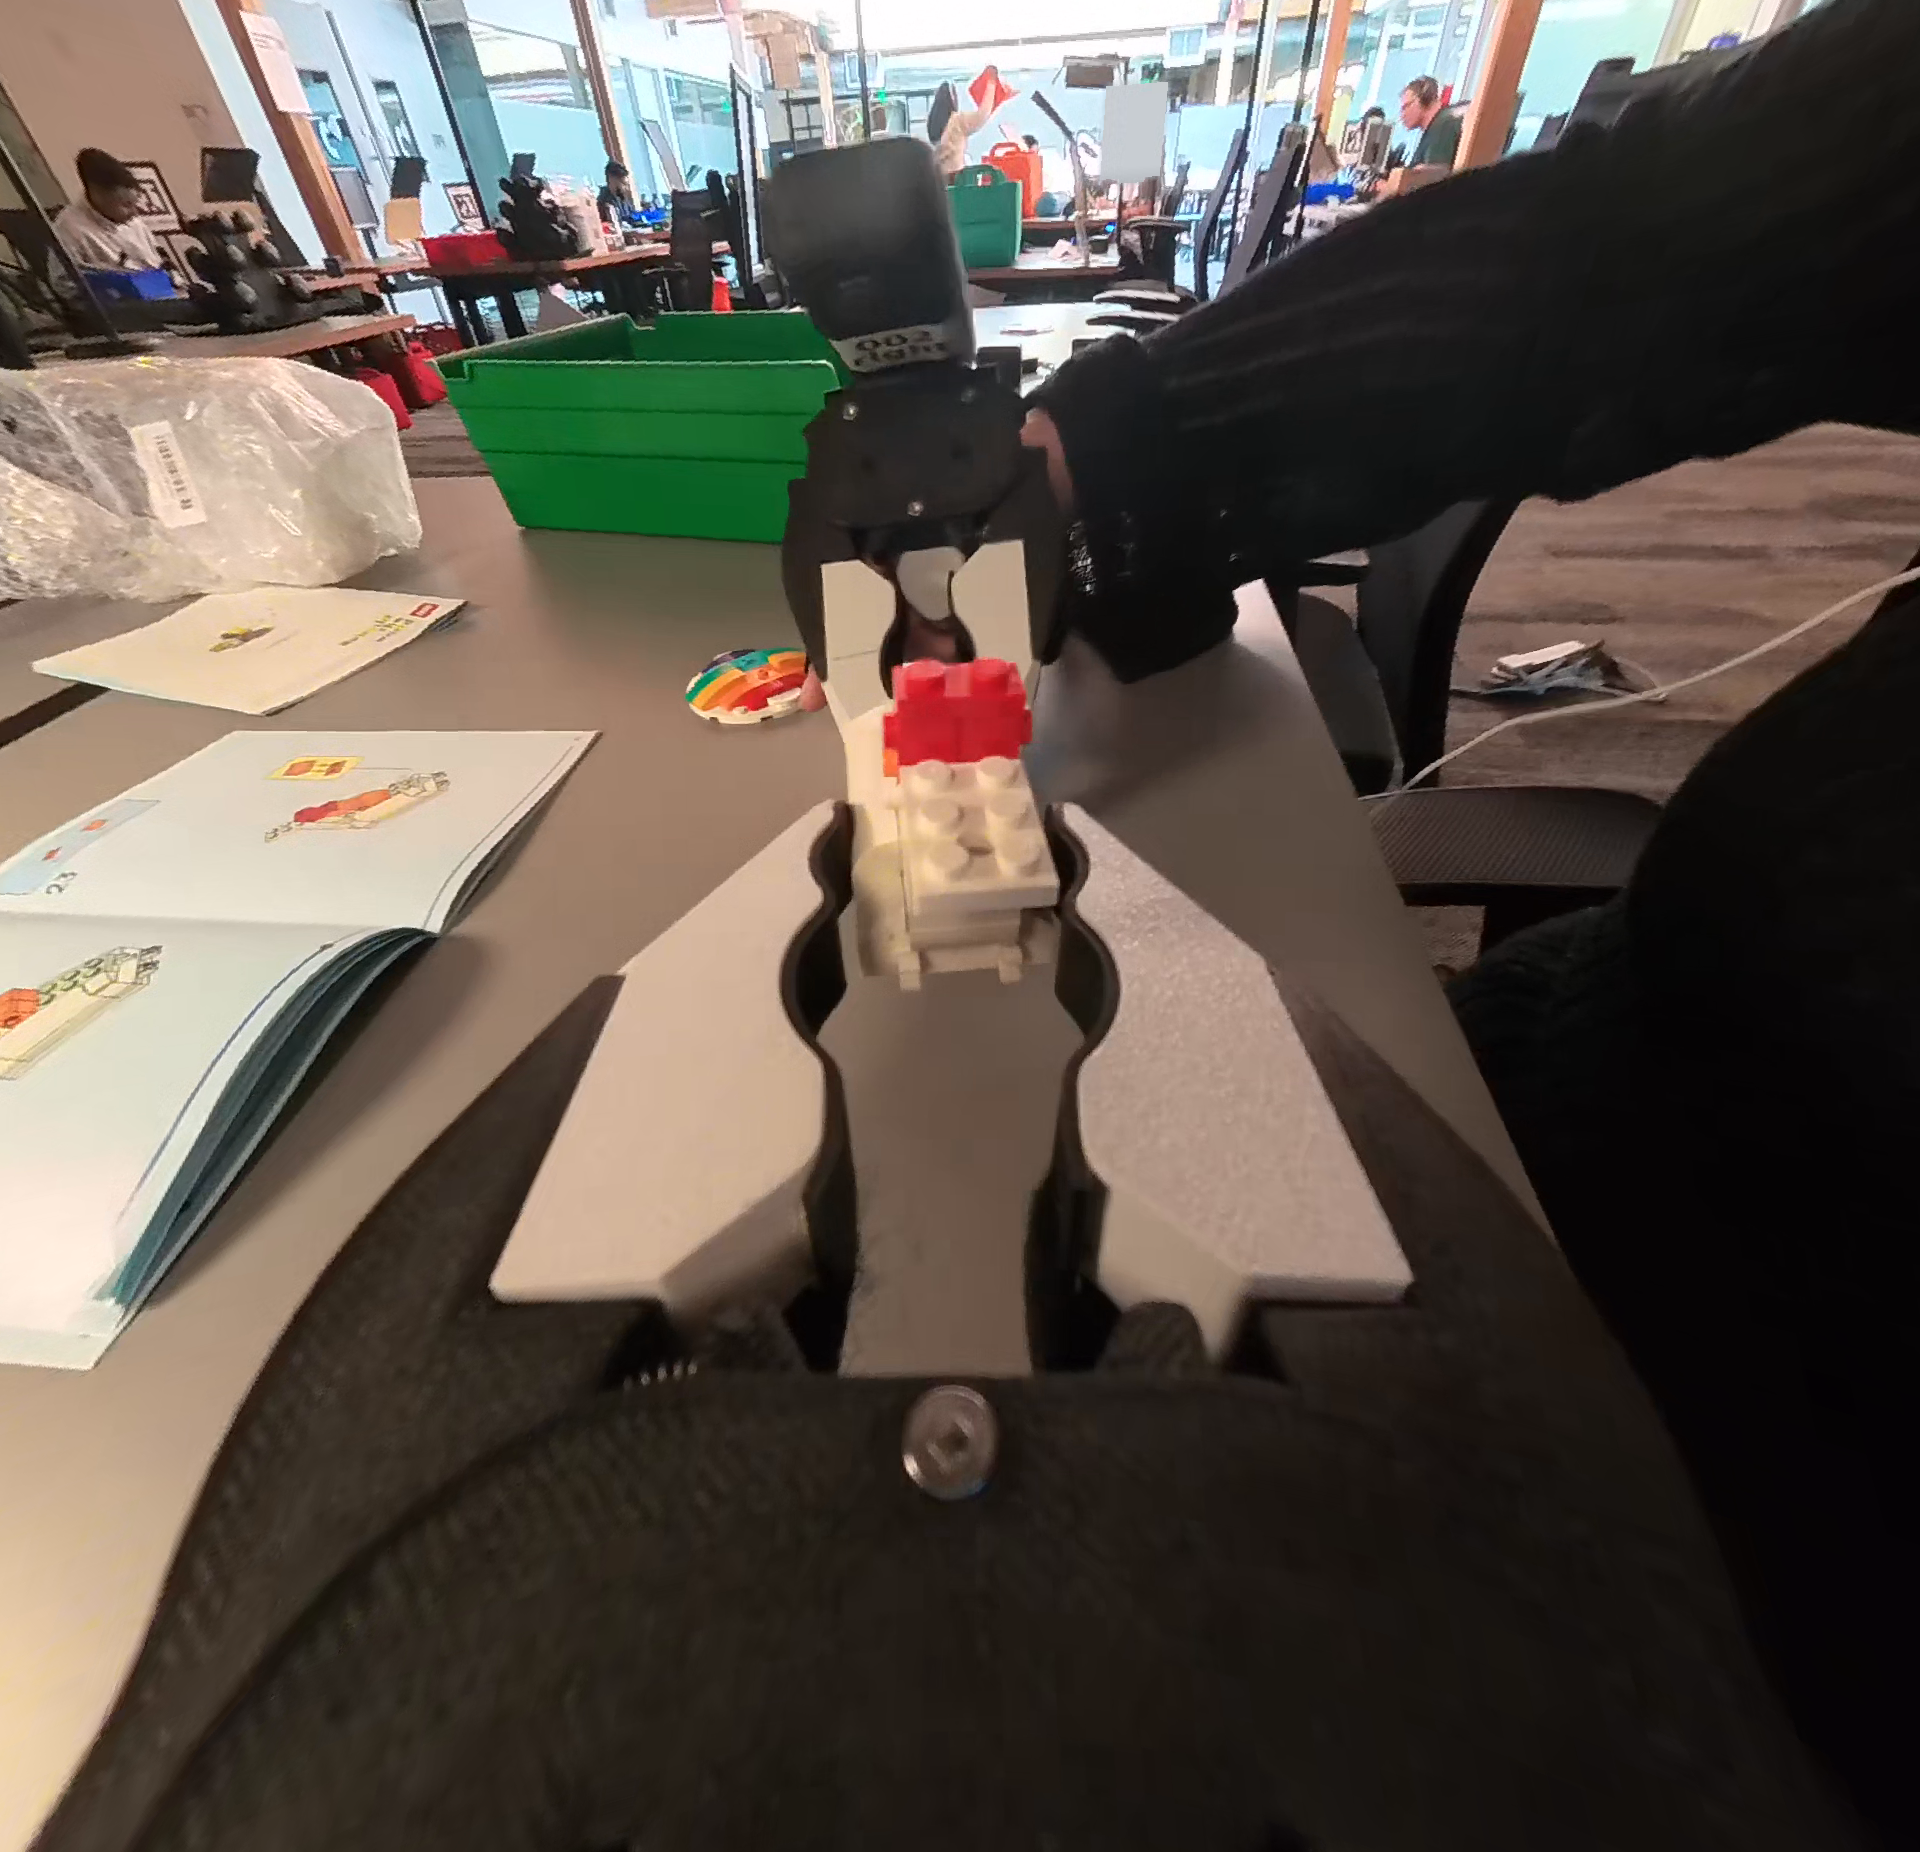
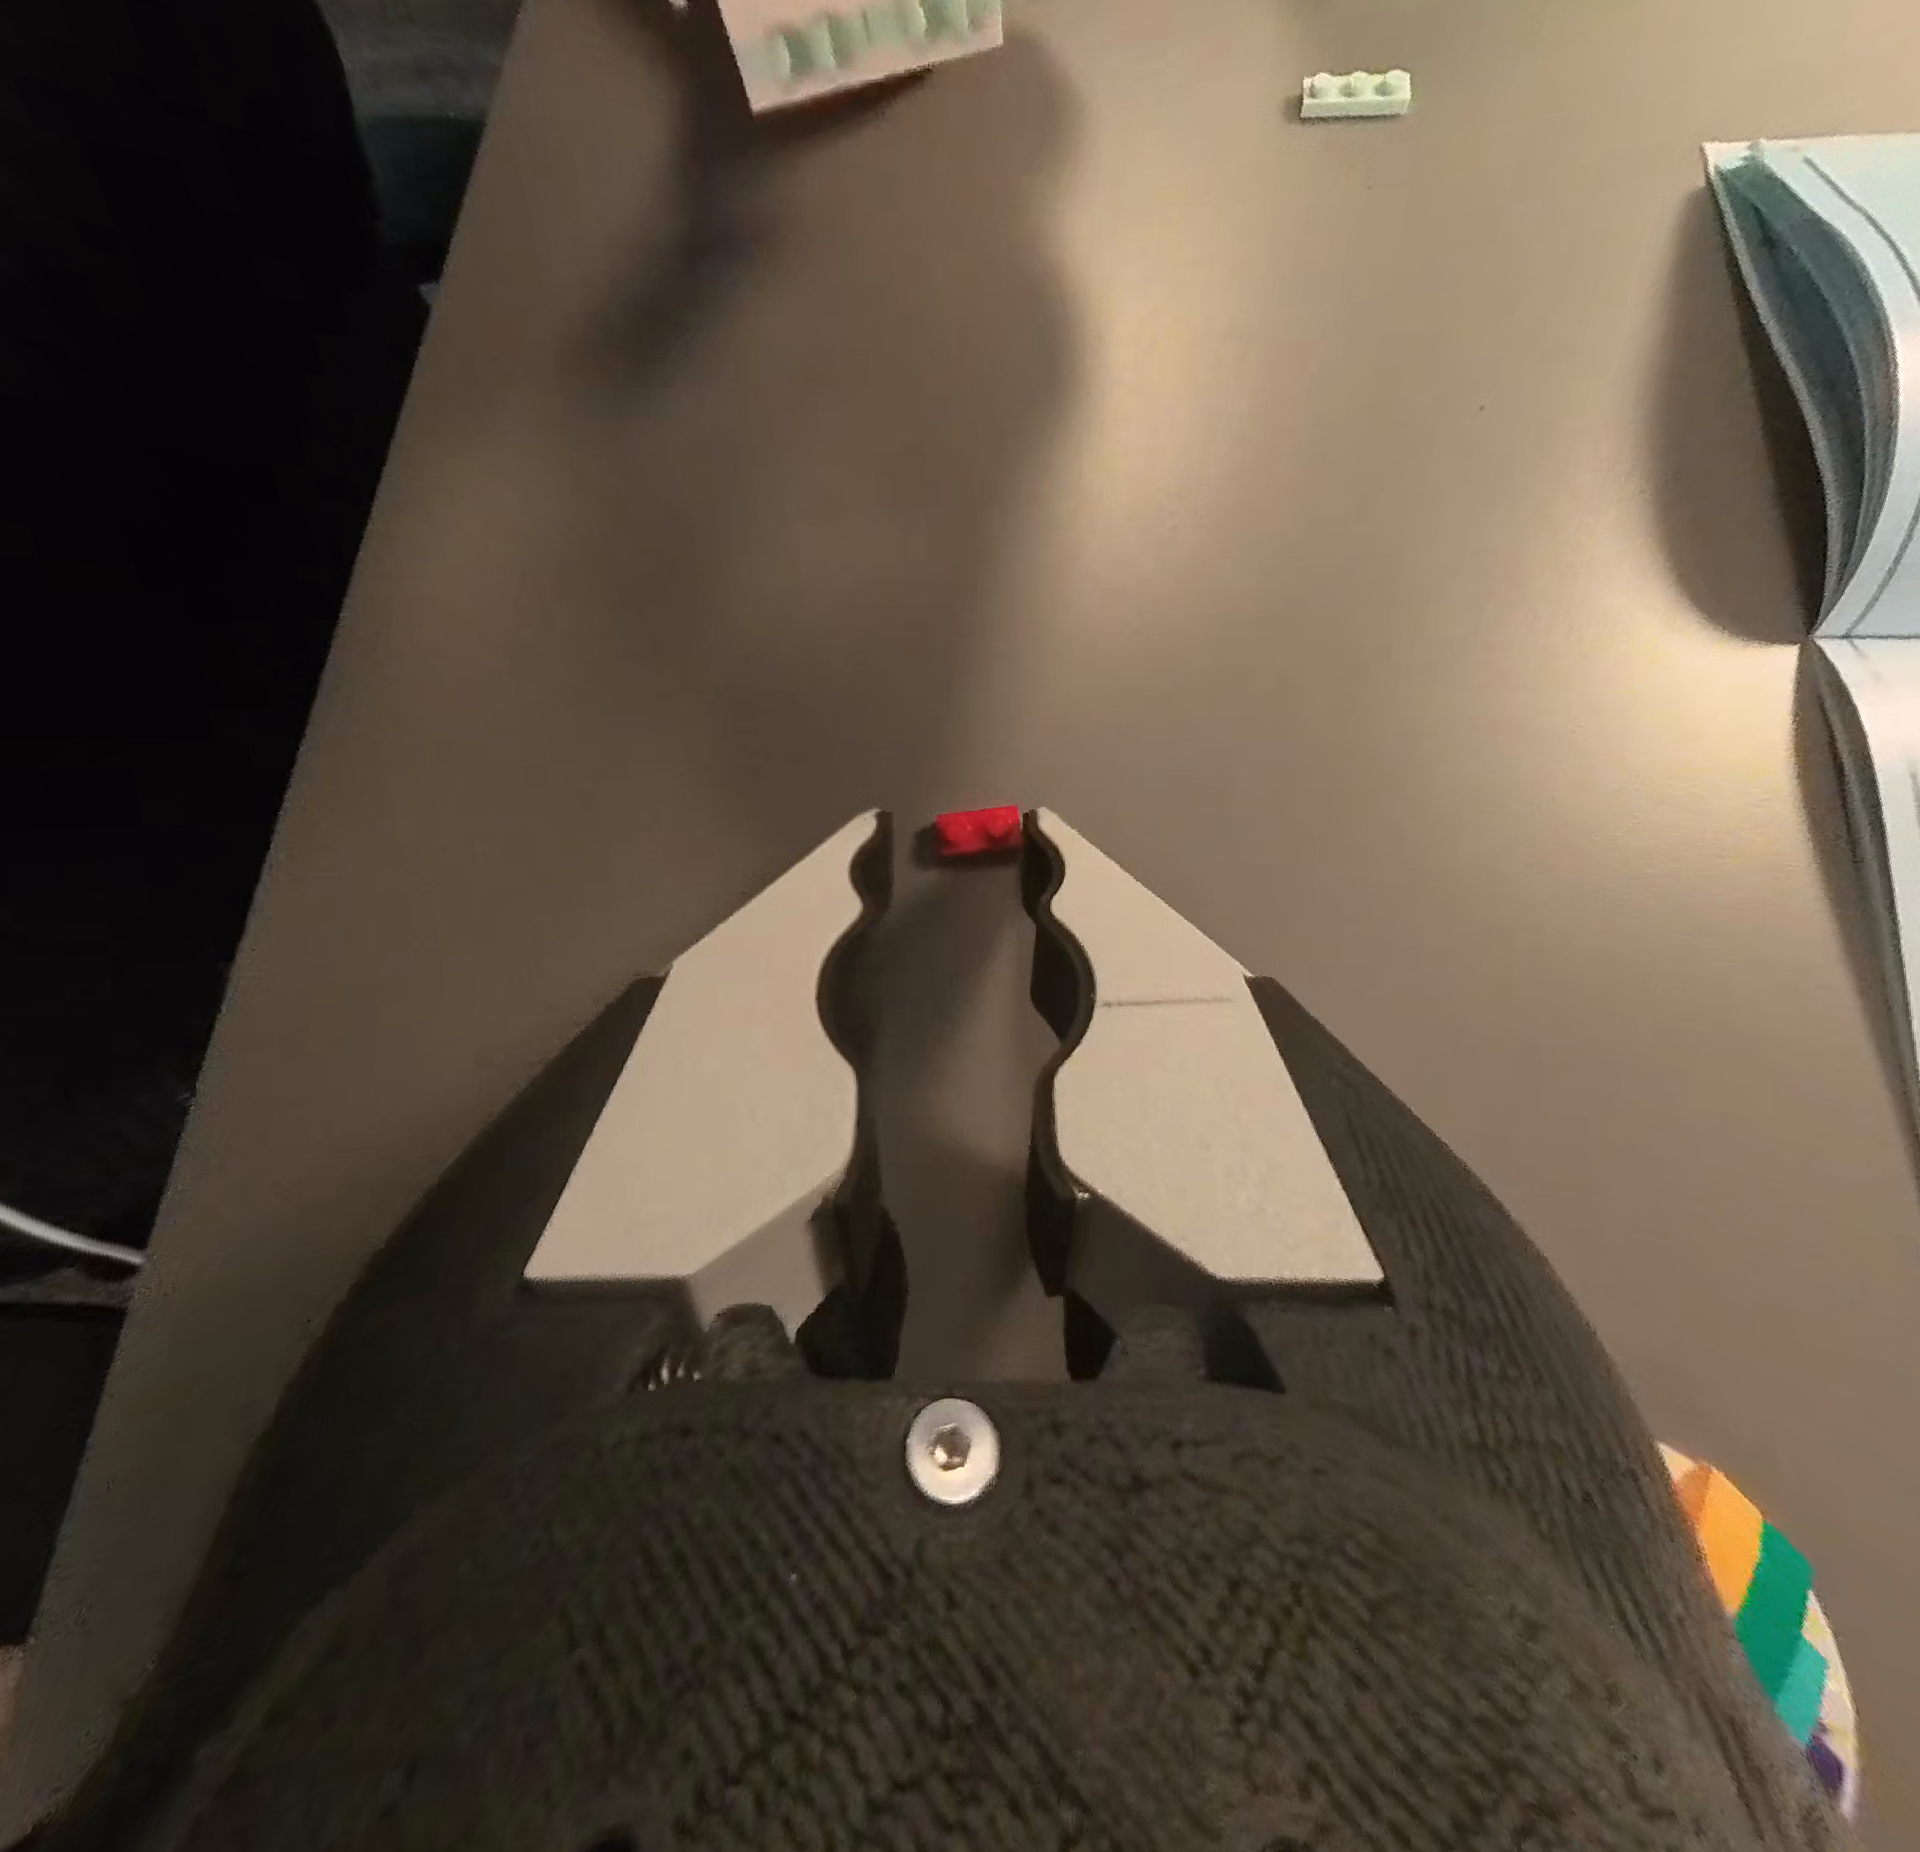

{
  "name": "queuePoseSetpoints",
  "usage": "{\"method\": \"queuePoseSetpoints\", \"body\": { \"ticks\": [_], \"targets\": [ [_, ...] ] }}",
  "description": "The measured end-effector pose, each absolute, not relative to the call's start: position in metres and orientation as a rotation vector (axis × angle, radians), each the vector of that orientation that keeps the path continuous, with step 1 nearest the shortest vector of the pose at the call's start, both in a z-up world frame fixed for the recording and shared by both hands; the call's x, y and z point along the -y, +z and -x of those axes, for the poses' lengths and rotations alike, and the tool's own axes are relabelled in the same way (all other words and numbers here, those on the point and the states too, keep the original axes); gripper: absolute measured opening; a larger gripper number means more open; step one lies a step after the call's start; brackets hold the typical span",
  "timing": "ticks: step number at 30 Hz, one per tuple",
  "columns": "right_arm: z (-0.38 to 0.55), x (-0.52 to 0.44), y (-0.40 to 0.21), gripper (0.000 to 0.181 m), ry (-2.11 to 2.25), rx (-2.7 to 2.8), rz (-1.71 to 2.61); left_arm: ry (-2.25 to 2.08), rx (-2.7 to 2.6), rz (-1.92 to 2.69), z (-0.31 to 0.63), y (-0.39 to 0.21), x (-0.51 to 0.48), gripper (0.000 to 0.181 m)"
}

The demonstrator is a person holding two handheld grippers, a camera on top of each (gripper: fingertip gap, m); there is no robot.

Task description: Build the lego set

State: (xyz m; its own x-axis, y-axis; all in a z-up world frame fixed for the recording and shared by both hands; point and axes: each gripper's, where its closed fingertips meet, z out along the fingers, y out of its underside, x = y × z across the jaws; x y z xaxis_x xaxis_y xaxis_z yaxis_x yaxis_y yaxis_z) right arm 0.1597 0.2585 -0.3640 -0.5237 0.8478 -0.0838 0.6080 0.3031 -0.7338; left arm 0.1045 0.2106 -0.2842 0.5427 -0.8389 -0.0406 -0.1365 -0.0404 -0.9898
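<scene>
Glossy plastic white bricks (image 1: 977,846), matt grey table (image 1: 644,597), paper booklet (image 1: 239,929)

Quick count: 2 grippers, left gripper (image 1: 951,867) and right gripper (image 1: 928,659). 1 white-and-red lego build (image 1: 961,826). 2 loose bricks on the table: 1 red brick (image 2: 975,832), 1 mint brick (image 2: 1356,95). 2 instruction booklets, open booklet (image 1: 260,929) plus closed booklet (image 1: 260,644). 1 green bin (image 1: 634,431). 1 rainbow disc (image 1: 748,687). 1 bubble-wrap bundle (image 1: 187,472).

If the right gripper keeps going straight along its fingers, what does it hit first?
Probably the small red lego plate lying between the open right gripper fingertips, then the grey tabletop; depth unclear.
</scene>
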Motion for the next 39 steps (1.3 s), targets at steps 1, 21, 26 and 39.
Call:
{"method": "queuePoseSetpoints", "body": {
  "ticks": [1,21,26,39],
  "targets": [
    [-0.159,-0.259,-0.364,0.021,1.046,2.257,1.304,-0.707,-0.865,1.531,-0.104,-0.284,-0.211,0.036],
    [-0.083,-0.195,-0.239,0.013,1.134,2.162,1.156,-0.740,-0.896,1.512,-0.111,-0.284,-0.205,0.036],
    [-0.079,-0.185,-0.240,0.014,1.105,2.228,1.148,-0.741,-0.908,1.504,-0.112,-0.284,-0.203,0.036],
    [-0.078,-0.181,-0.245,0.014,1.064,2.275,1.135,-0.729,-0.916,1.488,-0.112,-0.283,-0.202,0.036]
  ]
}}
